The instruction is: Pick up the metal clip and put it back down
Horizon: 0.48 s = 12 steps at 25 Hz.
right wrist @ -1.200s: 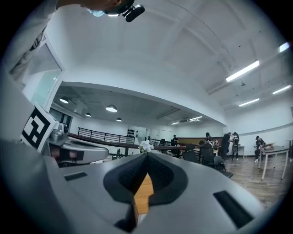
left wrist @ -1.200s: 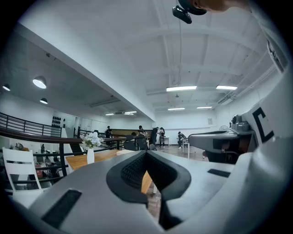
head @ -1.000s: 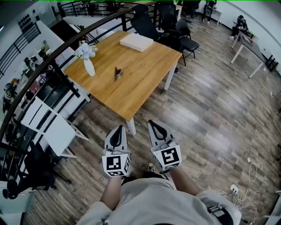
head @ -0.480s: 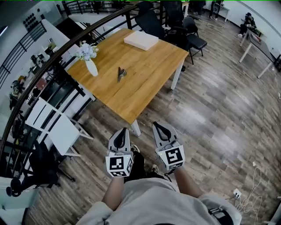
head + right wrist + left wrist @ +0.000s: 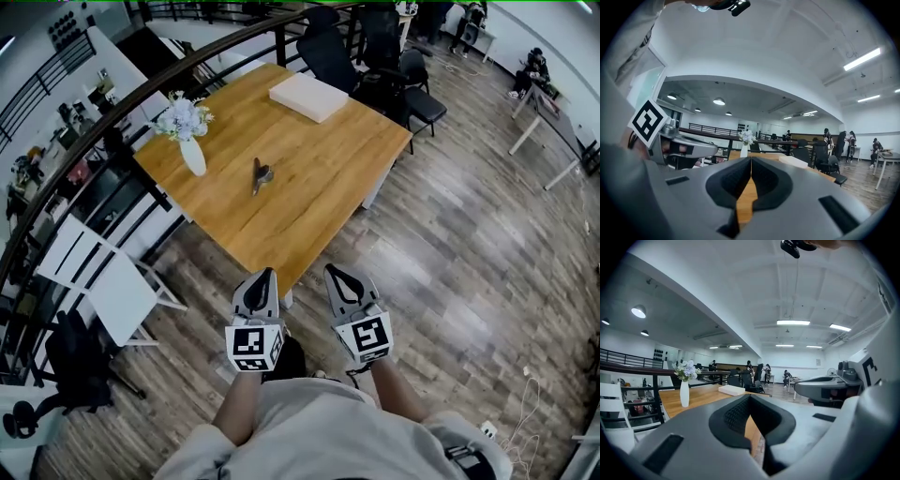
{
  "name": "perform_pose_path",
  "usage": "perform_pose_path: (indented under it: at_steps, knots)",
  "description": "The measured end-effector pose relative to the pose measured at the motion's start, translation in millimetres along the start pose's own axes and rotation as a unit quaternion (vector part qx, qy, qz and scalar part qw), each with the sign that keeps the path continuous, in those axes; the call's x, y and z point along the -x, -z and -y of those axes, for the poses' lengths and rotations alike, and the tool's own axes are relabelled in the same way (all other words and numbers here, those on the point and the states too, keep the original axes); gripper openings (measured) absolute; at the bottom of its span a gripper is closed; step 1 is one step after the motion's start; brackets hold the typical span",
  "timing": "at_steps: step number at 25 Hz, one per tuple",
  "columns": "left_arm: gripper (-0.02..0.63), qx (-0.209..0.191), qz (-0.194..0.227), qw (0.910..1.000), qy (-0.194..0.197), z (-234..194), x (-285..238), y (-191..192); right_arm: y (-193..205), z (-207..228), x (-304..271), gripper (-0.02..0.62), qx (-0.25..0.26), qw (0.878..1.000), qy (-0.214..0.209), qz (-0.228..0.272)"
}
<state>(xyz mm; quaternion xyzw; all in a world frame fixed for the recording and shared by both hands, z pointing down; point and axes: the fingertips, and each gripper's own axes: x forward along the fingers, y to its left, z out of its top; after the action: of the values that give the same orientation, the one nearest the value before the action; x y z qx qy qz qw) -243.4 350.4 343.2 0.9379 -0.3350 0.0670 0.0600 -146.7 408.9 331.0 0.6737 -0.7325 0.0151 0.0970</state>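
The metal clip (image 5: 260,174), small and dark, lies near the middle of the wooden table (image 5: 309,169) in the head view. Both grippers hang side by side over the floor, short of the table's near corner. My left gripper (image 5: 269,274) is shut with nothing between its jaws. My right gripper (image 5: 328,271) is also shut and empty. The clip is well ahead of both, about a table's half-width away. In the left gripper view (image 5: 750,397) and the right gripper view (image 5: 751,160) the jaws meet at the tip and the clip is hidden behind them.
A white vase of flowers (image 5: 188,137) stands at the table's left edge and a flat white box (image 5: 307,96) lies at the far end. Black office chairs (image 5: 398,70) stand beyond the table. A dark railing (image 5: 84,150) and white folding chairs (image 5: 98,277) run along the left.
The person has stepped closer to the table: the table and clip have slid down and nearer in the head view. Both grippers keep their place side by side, still shut.
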Motion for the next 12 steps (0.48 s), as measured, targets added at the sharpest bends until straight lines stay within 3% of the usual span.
perform_pose_path:
  at_steps: [9,12]
  knots:
    - [0.023,0.006,-0.009,0.9999,0.005,-95.9,-85.8,-22.4,-20.4,23.3,-117.7,0.026,-0.024,0.999,-0.033,-0.012]
    - [0.023,0.007,-0.013,0.9999,0.007,-117.5,-105.7,-22.7,-19.2,34.6,-143.3,0.026,0.008,0.999,-0.026,-0.024]
